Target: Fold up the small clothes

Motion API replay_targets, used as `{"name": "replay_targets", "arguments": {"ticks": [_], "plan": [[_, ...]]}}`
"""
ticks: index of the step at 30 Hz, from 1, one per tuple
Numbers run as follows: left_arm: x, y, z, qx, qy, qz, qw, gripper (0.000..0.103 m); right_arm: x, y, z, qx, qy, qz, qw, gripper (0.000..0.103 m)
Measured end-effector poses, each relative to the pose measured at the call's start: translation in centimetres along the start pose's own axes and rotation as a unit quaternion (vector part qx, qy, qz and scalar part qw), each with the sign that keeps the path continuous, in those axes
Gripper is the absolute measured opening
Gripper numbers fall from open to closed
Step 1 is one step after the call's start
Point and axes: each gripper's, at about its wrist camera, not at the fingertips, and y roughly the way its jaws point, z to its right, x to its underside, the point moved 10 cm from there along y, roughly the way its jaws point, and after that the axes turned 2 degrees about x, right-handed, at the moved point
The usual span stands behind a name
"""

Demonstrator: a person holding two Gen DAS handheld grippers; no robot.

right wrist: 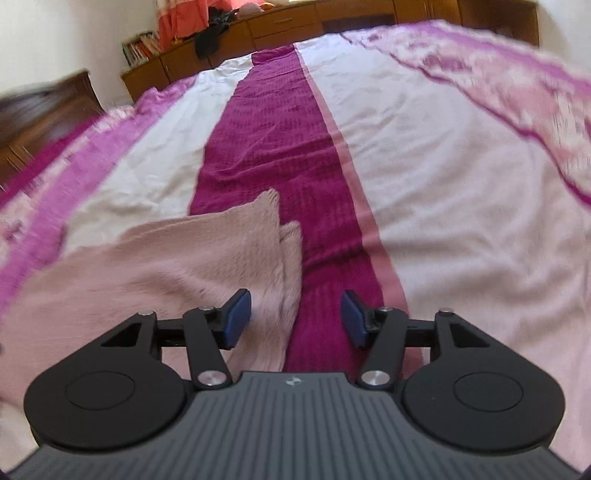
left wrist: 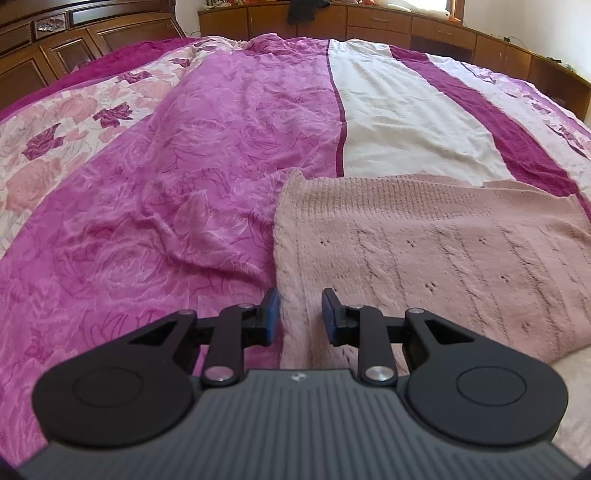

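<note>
Left wrist view puts the pink knitted garment [left wrist: 424, 251] flat on the bedspread [left wrist: 166, 184], filling the lower right of the picture, its left edge running up from between the fingers. Its knit shows rows of small eyelet holes. The left gripper [left wrist: 300, 312] hangs just above that left edge with its blue-padded jaws a narrow gap apart and nothing between them. In the right wrist view the same garment [right wrist: 147, 266] spreads to the lower left, two of its layered corners pointing up onto the dark magenta stripe [right wrist: 280, 140] of the bedspread. The right gripper [right wrist: 295, 319] stands wide apart over the garment's right edge, its left pad above the knit, its right pad above the stripe, gripping nothing. Wooden cabinets [left wrist: 369, 22] line the far wall beyond the bed.
</note>
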Motion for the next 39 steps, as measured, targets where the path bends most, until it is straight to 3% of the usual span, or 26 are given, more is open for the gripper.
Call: {"name": "replay_targets", "arguments": {"ticks": [4, 9, 11, 16, 19, 21, 23, 24, 29, 39], "plan": [[0.7, -1.2, 0.1, 0.003, -0.009, -0.003, 0.9999, 0.028, 1.8, -2.1, 0.6, -0.045, 0.056, -0.023, 0.997, 0.063], [1.5, -2.3, -0.1, 0.004, -0.025, -0.013, 0.9996, 0.028, 3.7, -3.3, 0.0, -0.064, 0.064, -0.043, 0.995, 0.064], [1.8, -2.6, -0.3, 0.003, -0.033, -0.017, 0.9993, 0.028, 4.3, -3.2, -0.4, -0.071, 0.063, -0.05, 0.994, 0.071], [2.6, -3.2, -0.9, -0.001, -0.056, -0.021, 0.9982, 0.032, 5.6, -1.9, -2.0, -0.117, 0.081, -0.074, 0.987, 0.073], [3.0, -3.4, -1.1, -0.002, -0.06, -0.025, 0.9979, 0.032, 5.8, -1.1, -2.3, -0.136, 0.114, -0.061, 0.982, 0.073], [3.1, -3.6, -1.2, -0.003, -0.057, -0.026, 0.998, 0.032, 5.7, -1.0, -2.4, -0.151, 0.139, -0.049, 0.977, 0.067], [3.1, -3.7, -1.3, -0.004, -0.054, -0.026, 0.9982, 0.032, 5.6, -0.7, -2.3, -0.157, 0.162, -0.048, 0.973, 0.038], [3.1, -3.8, -1.3, -0.004, -0.053, -0.027, 0.9982, 0.032, 5.7, -0.6, -2.1, -0.157, 0.177, -0.048, 0.97, 0.034], [3.1, -4.1, -1.6, -0.004, -0.046, -0.033, 0.9984, 0.032, 4.8, -1.1, -2.3, -0.161, 0.182, -0.032, 0.97, 0.03], [2.1, -5.6, -2.2, -0.008, -0.03, -0.032, 0.999, 0.032, 0.7, -3.7, -7.6, -0.14, 0.071, 0.022, 0.987, 0.03]]}}
